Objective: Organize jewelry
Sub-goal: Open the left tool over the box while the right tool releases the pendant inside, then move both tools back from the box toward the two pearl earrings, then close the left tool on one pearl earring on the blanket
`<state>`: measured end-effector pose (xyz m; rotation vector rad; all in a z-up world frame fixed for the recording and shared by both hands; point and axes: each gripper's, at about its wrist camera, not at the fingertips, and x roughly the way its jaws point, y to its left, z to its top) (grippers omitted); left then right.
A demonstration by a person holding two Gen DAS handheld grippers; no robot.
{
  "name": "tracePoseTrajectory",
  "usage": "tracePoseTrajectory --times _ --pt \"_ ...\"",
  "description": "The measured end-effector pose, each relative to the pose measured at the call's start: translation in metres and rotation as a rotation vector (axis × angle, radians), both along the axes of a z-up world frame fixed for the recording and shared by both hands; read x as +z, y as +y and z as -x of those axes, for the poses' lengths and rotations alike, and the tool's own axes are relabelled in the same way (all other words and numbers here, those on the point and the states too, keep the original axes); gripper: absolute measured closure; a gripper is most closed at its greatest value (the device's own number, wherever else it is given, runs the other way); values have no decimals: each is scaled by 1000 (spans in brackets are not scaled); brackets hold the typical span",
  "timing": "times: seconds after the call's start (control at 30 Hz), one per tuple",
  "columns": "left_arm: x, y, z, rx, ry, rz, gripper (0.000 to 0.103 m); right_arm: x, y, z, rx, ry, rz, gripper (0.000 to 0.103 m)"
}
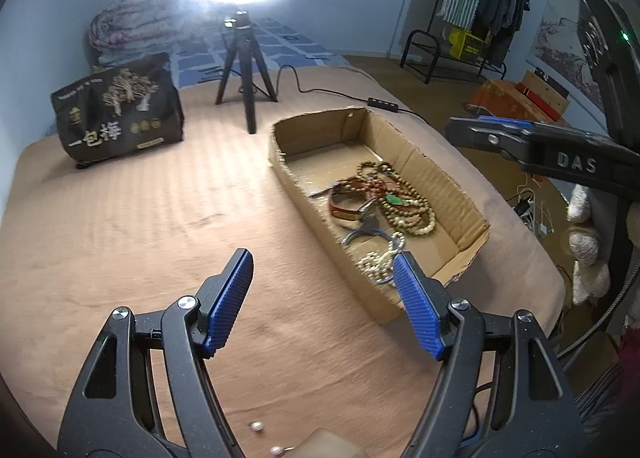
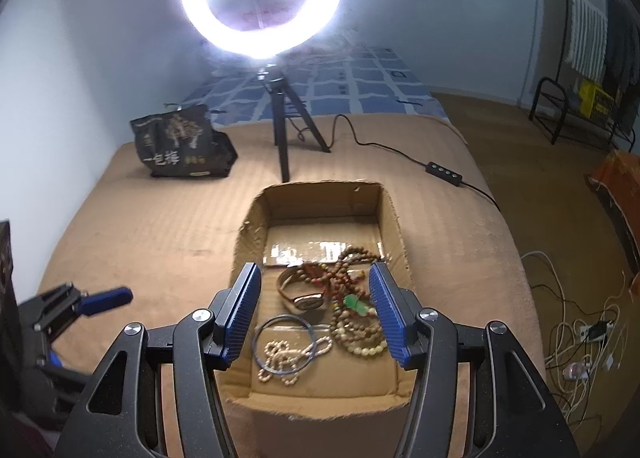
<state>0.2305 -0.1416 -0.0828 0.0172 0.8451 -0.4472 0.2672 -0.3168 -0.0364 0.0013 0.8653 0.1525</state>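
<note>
On the tan bed, the cardboard box (image 2: 394,234) holds limp, tangle-prone bead necklaces (image 2: 360,322); grip the stiff blue bangle (image 2: 262,332) instead, both grippers' jaws wide, empty.

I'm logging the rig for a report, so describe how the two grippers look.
Both match: the left gripper and the right gripper have matte black scissor-like arms with silver pivot screws and ribbed blue finger pads. Seen from the left wrist camera, the right gripper's black body carries raised "DAS" lettering.
</note>
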Motion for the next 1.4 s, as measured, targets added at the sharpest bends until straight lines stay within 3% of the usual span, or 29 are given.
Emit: tracePoseTrajectory --times 0.43,0.8,1.13,1.2,1.4 --pt "-9 78 27 53 -12 -24 28 -16 34 58 99 28 -14 48" --pt "-47 93 61 -42 34 -70 29 -57 73 108 165 102 -14 47" --pt "-84 87 69 -103 139 -93 55 -94 101 139 217 155 18 48" --pt "-87 86 69 -114 158 -89 68 -99 104 141 227 162 23 48" --pt "-95 84 66 -138 196 -74 73 -104 112 146 255 175 22 48"
